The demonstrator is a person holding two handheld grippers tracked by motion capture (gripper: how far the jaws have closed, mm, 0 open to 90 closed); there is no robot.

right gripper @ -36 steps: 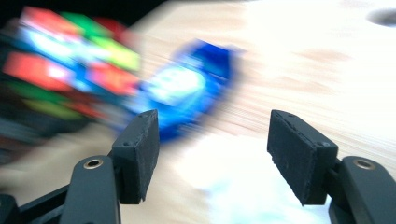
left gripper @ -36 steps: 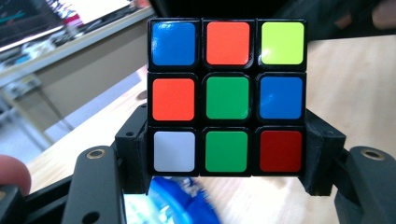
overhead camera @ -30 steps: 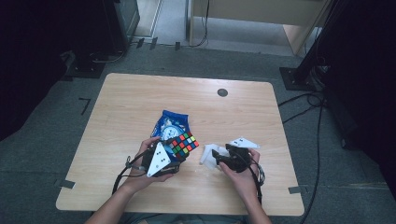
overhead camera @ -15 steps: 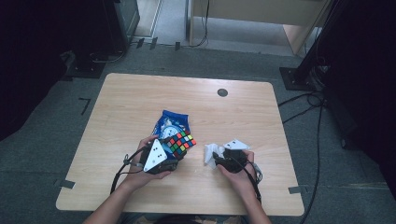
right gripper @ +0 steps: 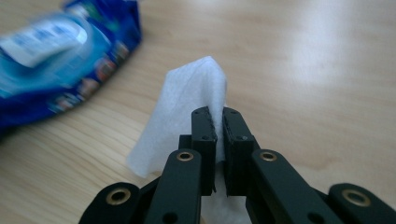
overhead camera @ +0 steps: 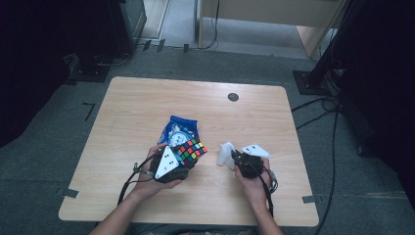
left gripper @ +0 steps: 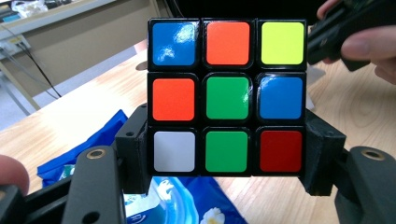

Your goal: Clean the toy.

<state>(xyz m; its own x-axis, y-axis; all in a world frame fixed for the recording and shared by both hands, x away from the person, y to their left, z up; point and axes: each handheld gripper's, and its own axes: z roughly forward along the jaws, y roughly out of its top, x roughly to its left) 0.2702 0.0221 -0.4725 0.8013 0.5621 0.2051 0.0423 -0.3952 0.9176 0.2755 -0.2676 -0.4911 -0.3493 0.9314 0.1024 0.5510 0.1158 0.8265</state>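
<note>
Rubik's cube (left gripper: 227,96) was clamped between the left gripper's (left gripper: 227,182) jaws, held above the near table (overhead camera: 147,107). Right gripper (right gripper: 218,140) was pinched shut on a white wet wipe (right gripper: 184,112), just beside the cube, not touching. Judged: wipe drawn, wiping not begun. Blue wipes pack (overhead camera: 177,129) lay behind the cube; contents couldn't be told.

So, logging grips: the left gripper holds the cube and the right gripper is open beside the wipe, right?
Not quite. The right gripper is shut on the wipe, as the right gripper view shows. The left gripper does hold the cube.
</note>
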